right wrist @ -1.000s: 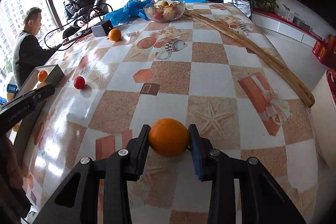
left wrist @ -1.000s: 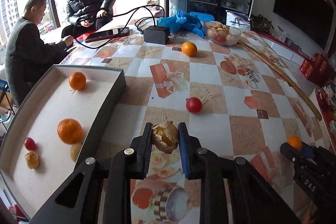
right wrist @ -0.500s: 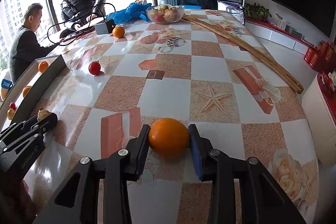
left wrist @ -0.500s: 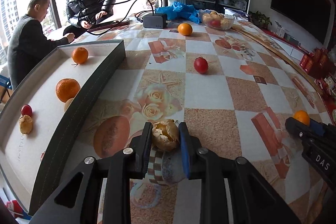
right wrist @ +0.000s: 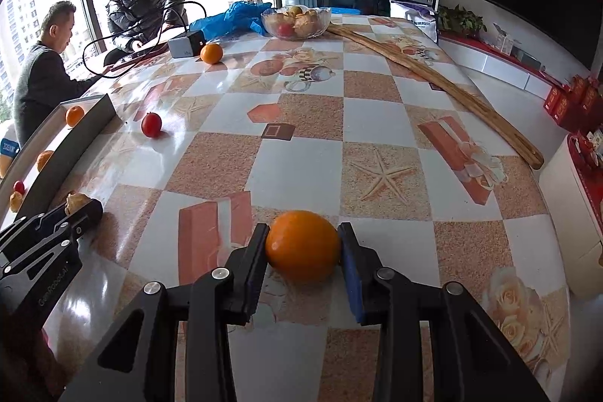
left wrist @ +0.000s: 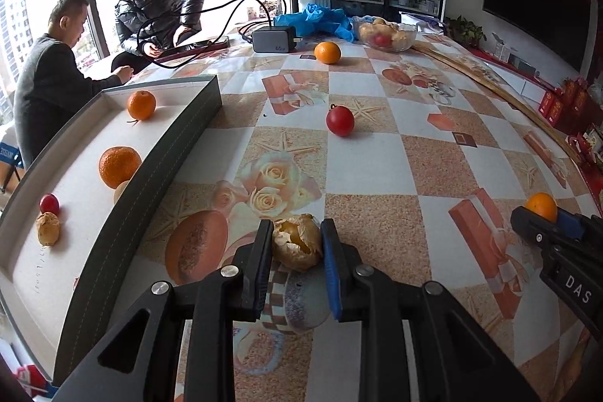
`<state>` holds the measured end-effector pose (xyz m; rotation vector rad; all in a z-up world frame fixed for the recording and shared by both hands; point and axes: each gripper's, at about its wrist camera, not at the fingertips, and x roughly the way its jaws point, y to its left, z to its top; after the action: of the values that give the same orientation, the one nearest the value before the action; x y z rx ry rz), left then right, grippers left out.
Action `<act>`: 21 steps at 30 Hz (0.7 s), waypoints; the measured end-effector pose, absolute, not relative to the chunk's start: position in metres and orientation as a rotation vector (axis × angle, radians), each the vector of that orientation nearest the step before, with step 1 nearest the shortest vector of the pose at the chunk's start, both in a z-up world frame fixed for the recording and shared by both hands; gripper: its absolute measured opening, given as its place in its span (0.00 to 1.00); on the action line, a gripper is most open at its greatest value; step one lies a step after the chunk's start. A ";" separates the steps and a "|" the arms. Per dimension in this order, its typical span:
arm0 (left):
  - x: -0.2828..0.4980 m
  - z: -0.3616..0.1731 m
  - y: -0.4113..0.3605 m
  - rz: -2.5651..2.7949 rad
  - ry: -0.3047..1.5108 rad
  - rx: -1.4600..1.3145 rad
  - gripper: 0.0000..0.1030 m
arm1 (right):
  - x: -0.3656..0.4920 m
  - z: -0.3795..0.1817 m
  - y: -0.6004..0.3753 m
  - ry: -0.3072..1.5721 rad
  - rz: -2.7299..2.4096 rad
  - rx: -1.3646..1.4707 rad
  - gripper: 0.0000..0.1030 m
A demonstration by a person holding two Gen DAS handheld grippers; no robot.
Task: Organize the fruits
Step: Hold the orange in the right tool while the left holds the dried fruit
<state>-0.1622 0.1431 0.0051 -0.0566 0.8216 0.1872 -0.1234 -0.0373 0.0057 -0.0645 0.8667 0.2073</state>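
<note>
Here each hand-held gripper [left wrist: 296, 247] clamps a fruit [left wrist: 297, 242].

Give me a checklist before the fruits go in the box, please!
1. Left gripper fingers clamp the wrinkly fruit: ok.
2. Right gripper fingers clamp the orange: ok.
3. White tray has bare floor left for more fruit: ok.
4. Left gripper is already over the tray: not ok, it is beside the wall.
5. Red fruit and far orange lie clear of both grippers: ok.
</note>
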 end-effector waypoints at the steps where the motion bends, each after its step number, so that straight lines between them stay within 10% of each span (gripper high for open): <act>1: -0.162 0.005 0.143 0.186 0.821 -0.057 0.26 | -0.123 0.006 -0.037 0.867 0.207 -0.066 0.37; 21: -0.166 0.005 0.155 0.111 0.806 -0.173 0.27 | -0.124 0.006 -0.037 0.866 0.208 -0.060 0.37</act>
<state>-0.1661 0.1554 0.0053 -0.1728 0.8061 0.1113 -0.1237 -0.0373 0.0058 -0.0600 0.8665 0.2083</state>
